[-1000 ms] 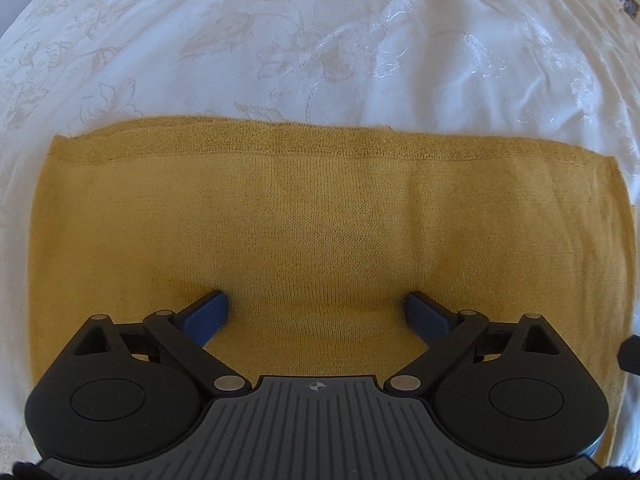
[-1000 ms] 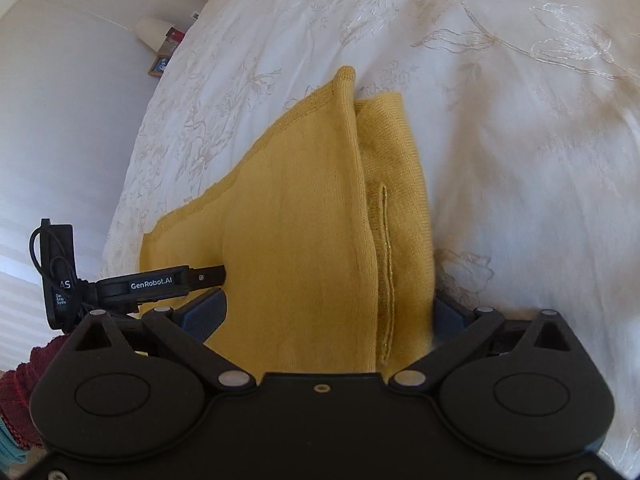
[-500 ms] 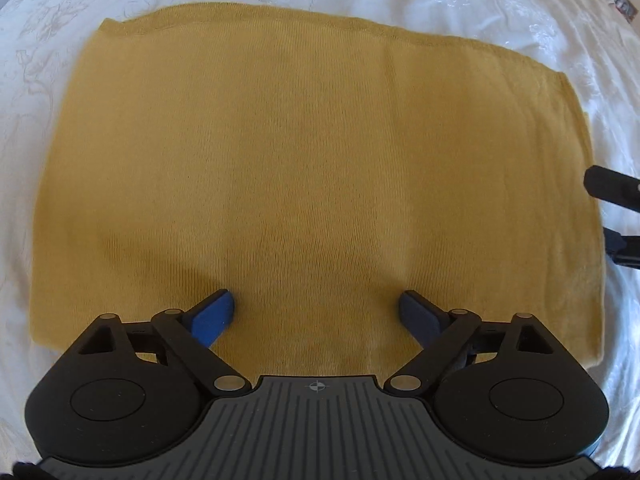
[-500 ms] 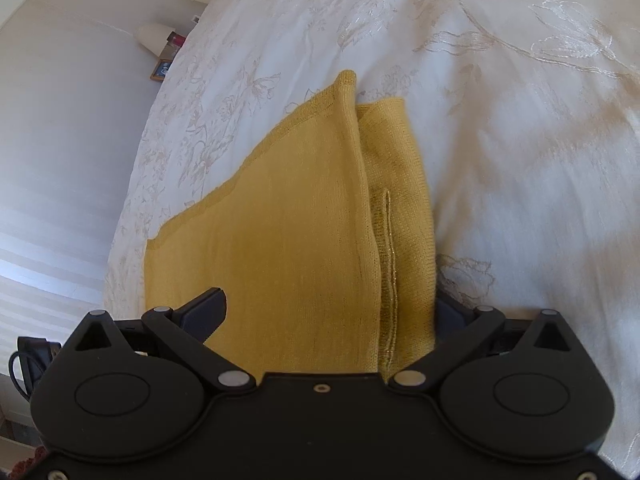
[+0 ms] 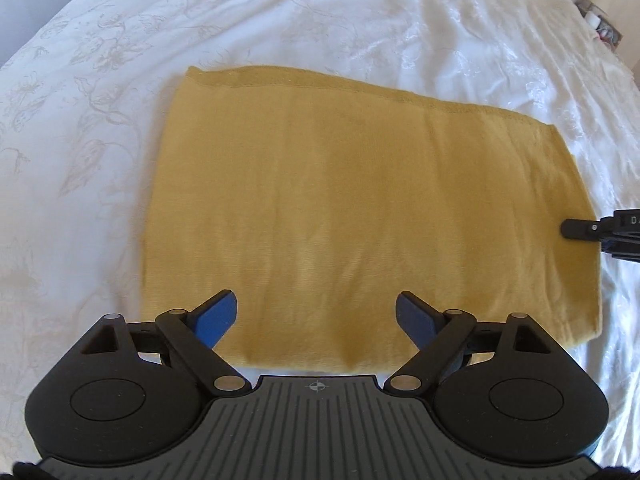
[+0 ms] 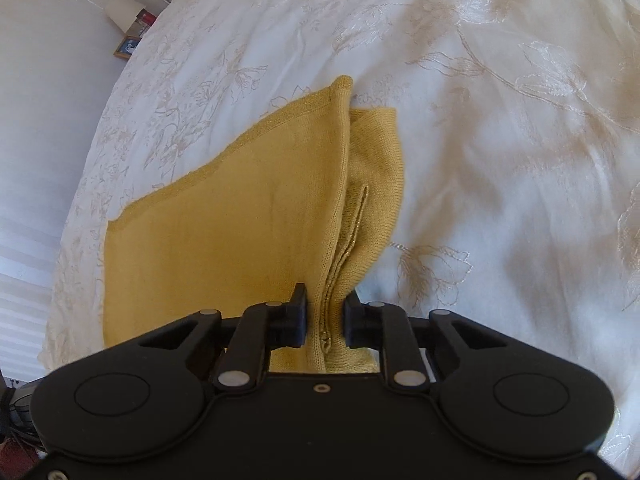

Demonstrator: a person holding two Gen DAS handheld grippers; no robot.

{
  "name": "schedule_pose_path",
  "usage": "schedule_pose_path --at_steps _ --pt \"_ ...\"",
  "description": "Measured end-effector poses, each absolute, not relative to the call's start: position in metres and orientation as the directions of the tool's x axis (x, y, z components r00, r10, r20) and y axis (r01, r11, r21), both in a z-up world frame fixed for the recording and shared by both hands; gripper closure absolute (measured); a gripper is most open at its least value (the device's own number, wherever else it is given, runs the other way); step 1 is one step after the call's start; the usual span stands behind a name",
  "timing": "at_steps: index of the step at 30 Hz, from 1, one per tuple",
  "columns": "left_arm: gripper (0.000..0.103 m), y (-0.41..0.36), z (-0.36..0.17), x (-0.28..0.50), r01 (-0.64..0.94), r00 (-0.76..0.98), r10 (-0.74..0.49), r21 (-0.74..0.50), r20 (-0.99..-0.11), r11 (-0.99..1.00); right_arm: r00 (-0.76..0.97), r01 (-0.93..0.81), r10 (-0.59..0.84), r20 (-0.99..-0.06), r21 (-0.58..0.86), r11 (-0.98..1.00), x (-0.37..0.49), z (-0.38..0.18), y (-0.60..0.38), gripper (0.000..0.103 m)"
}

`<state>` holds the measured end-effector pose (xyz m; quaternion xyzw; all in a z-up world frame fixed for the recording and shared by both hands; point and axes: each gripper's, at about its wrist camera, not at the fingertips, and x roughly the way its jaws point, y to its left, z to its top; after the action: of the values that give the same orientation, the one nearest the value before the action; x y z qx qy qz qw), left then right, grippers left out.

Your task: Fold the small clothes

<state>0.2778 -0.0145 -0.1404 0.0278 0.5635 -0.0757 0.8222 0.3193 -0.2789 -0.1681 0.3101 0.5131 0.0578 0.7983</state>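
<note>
A mustard-yellow knitted garment lies folded into a flat rectangle on the white bedspread. My left gripper is open above its near edge, blue fingers spread wide and holding nothing. In the right wrist view my right gripper is shut on the garment at its right edge, pinching the stacked layers and lifting them slightly. The right gripper's tip also shows at the right side of the left wrist view.
The embroidered white bedspread surrounds the garment on all sides. A wall and small items on a shelf lie beyond the bed's far left edge in the right wrist view.
My right gripper has closed on the garment's right edge; it was open before. My left gripper has pulled back and risen, so the whole garment now shows.
</note>
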Motion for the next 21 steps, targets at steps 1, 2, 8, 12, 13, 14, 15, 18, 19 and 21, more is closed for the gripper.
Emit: schedule_pose_path --at_steps 1,2,8,12,13,14,15,18,19,21 --pt "0.016 -0.01 -0.137 0.275 0.152 0.361 -0.09 -0.036 -0.928 0.988 0.468 0.224 0.4 -0.788 0.544 0.809 0.32 -0.163 -0.274 0.077" --pt "0.016 -0.003 -0.135 0.274 0.149 0.365 -0.088 -0.035 -0.927 0.988 0.472 0.22 0.392 -0.79 0.536 0.815 0.322 -0.155 -0.268 0.077" --pt "0.016 0.058 -0.124 0.274 0.104 0.366 -0.093 -0.058 -0.926 0.993 0.487 0.167 0.392 -0.78 0.524 0.835 0.338 -0.111 -0.219 0.077" --pt "0.016 0.101 -0.119 0.271 0.081 0.359 -0.102 -0.078 -0.928 0.994 0.49 0.087 0.43 -0.759 0.533 0.842 0.358 -0.084 -0.165 0.078" --pt "0.016 0.107 -0.119 0.271 0.079 0.358 -0.104 -0.08 -0.928 0.994 0.492 0.07 0.439 -0.752 0.536 0.841 0.363 -0.079 -0.152 0.078" --pt "0.016 0.115 -0.119 0.271 0.078 0.355 -0.105 -0.083 -0.929 0.993 0.493 0.05 0.454 -0.742 0.545 0.837 0.368 -0.074 -0.137 0.078" --pt "0.016 0.123 -0.119 0.27 0.08 0.354 -0.106 -0.083 -0.929 0.993 0.489 0.035 0.467 -0.736 0.552 0.833 0.373 -0.071 -0.122 0.078" --pt "0.016 0.142 -0.12 0.271 0.088 0.352 -0.105 -0.079 -0.93 0.993 0.466 -0.014 0.501 -0.729 0.561 0.828 0.389 -0.07 -0.074 0.079" --pt "0.016 0.147 -0.12 0.271 0.089 0.351 -0.103 -0.076 -0.931 0.993 0.455 -0.028 0.505 -0.733 0.555 0.831 0.394 -0.073 -0.06 0.079" --pt "0.016 0.16 -0.122 0.272 0.084 0.352 -0.096 -0.071 -0.931 0.994 0.424 -0.046 0.509 -0.749 0.544 0.838 0.402 -0.084 -0.031 0.079"
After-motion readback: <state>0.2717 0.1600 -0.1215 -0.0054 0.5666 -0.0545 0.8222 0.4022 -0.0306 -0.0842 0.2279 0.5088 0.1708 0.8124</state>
